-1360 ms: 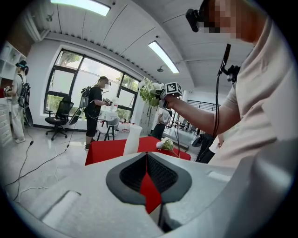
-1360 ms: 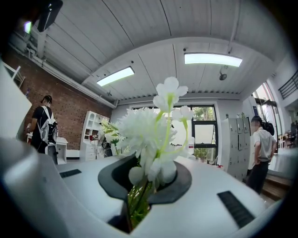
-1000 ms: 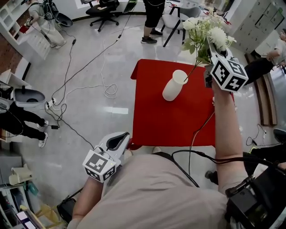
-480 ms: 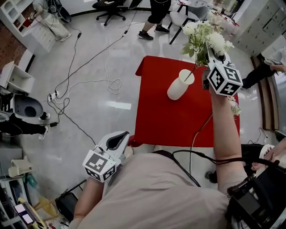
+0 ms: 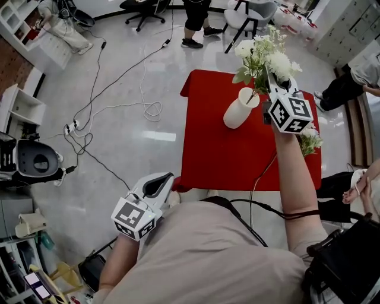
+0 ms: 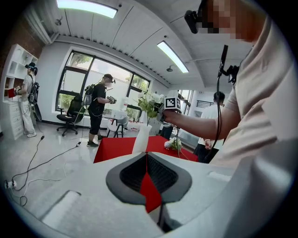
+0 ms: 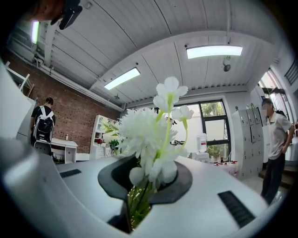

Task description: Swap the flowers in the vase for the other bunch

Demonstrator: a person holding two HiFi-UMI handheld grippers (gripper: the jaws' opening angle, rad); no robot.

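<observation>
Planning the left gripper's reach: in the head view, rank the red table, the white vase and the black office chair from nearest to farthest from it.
1. Red table: its near corner is beside the left gripper.
2. White vase: on the table's far part.
3. Black office chair: across the floor, at the top edge.

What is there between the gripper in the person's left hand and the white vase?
Nothing stands there. In the head view, only shiny floor and bare red table separate the left gripper from the vase.
</observation>
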